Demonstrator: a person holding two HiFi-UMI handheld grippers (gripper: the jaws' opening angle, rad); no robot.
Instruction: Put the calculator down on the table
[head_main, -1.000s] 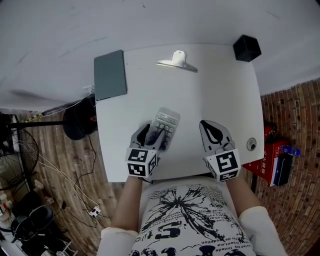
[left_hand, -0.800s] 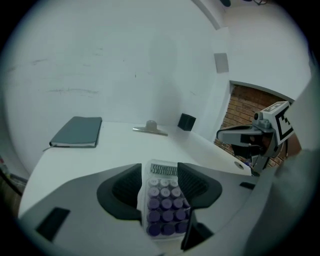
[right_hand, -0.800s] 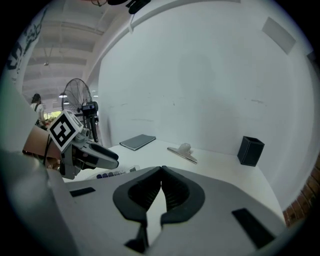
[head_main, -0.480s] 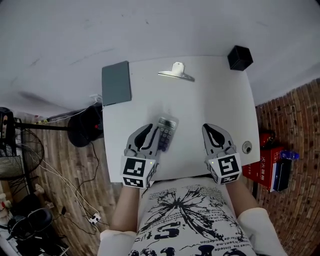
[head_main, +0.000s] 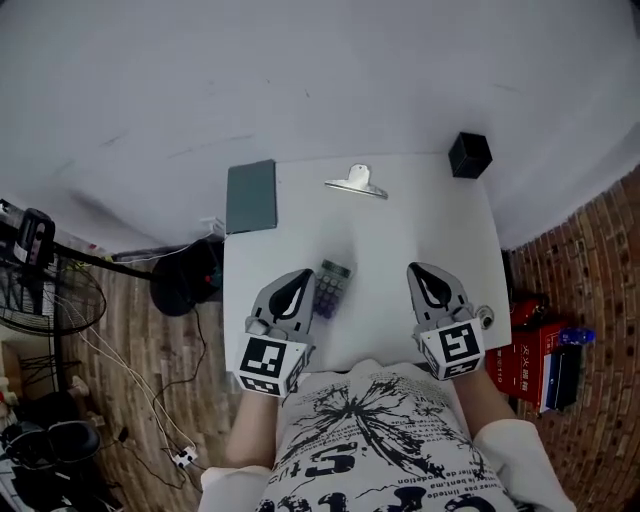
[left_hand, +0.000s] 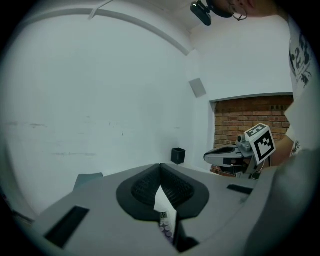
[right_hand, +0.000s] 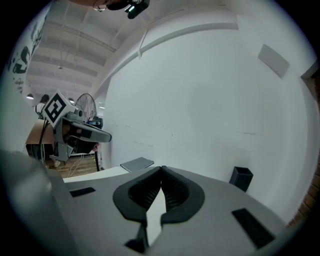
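White counter (head_main: 430, 215) is left bare around the calculator (head_main: 331, 288), which lies flat on it with its keys up, roughly midway across and somewhat nearer the person's edge. Nothing holds it.

The left gripper (head_main: 302, 275) is seen just beside the calculator, on its left in the head view. Its jaws are brought fully together with nothing clamped. In the left gripper view the pads meet at the tips, and the calculator is only glimpsed on the counter below, through the slot behind them. The right gripper (head_main: 418, 270) is held well apart to the right, and its jaws are likewise closed on nothing.

The placing is judged to be done, so little is left to go wrong. The main risk is judged to come from the left gripper. If it were swung low toward the right, the calculator could be clipped and pushed askew or slid toward the near edge, since it is light and lies loose. A fresh closing of the jaws over it would undo the placement.

The grey notebook (head_main: 251, 196), the metal clip (head_main: 357, 182) and the black box (head_main: 469, 155) along the far side are well apart from it, so no trouble is expected from them.
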